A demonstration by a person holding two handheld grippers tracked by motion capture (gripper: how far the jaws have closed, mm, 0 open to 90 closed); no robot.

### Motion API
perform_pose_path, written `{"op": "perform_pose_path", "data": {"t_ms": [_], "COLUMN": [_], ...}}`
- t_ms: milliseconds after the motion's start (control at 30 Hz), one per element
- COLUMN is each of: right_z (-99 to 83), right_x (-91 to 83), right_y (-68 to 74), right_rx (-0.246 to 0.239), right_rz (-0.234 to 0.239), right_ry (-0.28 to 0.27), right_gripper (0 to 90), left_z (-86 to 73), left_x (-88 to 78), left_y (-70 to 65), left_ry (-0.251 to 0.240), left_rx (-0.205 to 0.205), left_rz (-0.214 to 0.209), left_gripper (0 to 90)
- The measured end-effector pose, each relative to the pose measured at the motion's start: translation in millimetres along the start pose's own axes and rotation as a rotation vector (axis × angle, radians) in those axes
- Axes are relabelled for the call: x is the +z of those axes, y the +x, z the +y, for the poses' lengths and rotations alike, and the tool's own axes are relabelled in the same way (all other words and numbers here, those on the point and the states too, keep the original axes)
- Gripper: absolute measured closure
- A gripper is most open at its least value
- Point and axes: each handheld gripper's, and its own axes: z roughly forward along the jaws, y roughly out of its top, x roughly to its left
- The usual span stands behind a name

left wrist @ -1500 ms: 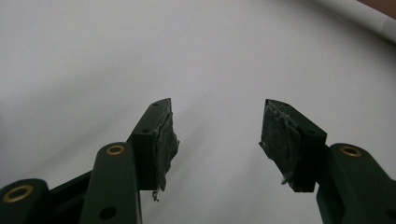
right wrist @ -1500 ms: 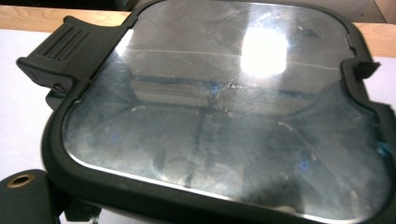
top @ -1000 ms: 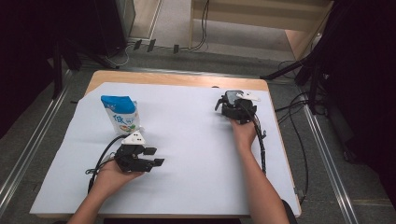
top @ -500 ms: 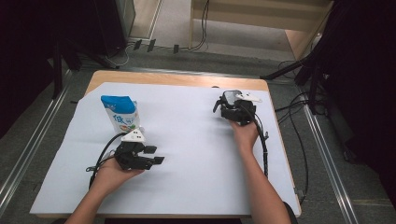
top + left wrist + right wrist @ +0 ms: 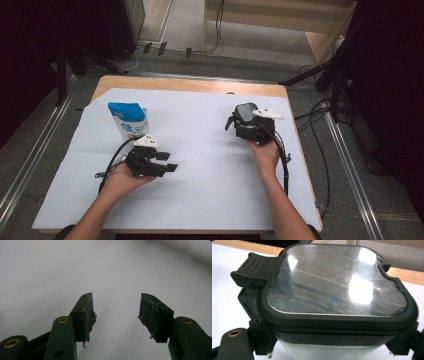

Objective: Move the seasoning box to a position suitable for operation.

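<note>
A square container [image 5: 244, 111] with a black lid and a clear window sits between the jaws of my right gripper [image 5: 243, 122] at the right back of the white sheet. In the right gripper view the container [image 5: 337, 282] is large and close, a latch tab at its left, and the right gripper [image 5: 332, 341] is shut on its two sides below the lid. My left gripper [image 5: 167, 161] lies low over the sheet at the left, pointing right. Its jaws stand open on bare white sheet in the left gripper view [image 5: 115, 305].
A blue and white pouch [image 5: 129, 120] stands upright just behind the left hand. The white sheet [image 5: 210, 200] covers most of the wooden table [image 5: 200, 85]. Cables trail from both grippers, and one runs down the right edge [image 5: 286, 170].
My right gripper has shifted a little toward the near left with the container still in it. The left gripper has stayed where it was.
</note>
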Motion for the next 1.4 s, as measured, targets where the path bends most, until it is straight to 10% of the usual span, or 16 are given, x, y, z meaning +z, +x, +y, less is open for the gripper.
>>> {"op": "perform_pose_path", "data": {"t_ms": [600, 1400], "right_z": [-27.0, -34.2], "right_x": [-32.6, 0.3], "right_y": [40.8, 105.4], "right_rx": [-0.059, -0.166], "right_rz": [0.103, 0.282], "right_ry": [0.024, 0.060], "right_gripper": [15.4, 15.4], "left_z": [1.8, -8.1], "left_x": [3.6, -8.1], "left_y": [15.1, 16.2], "left_ry": [-0.012, -0.012], "left_rx": [-0.026, -0.033], "left_rz": [-0.003, 0.023], "left_gripper": [45.5, 43.6]}}
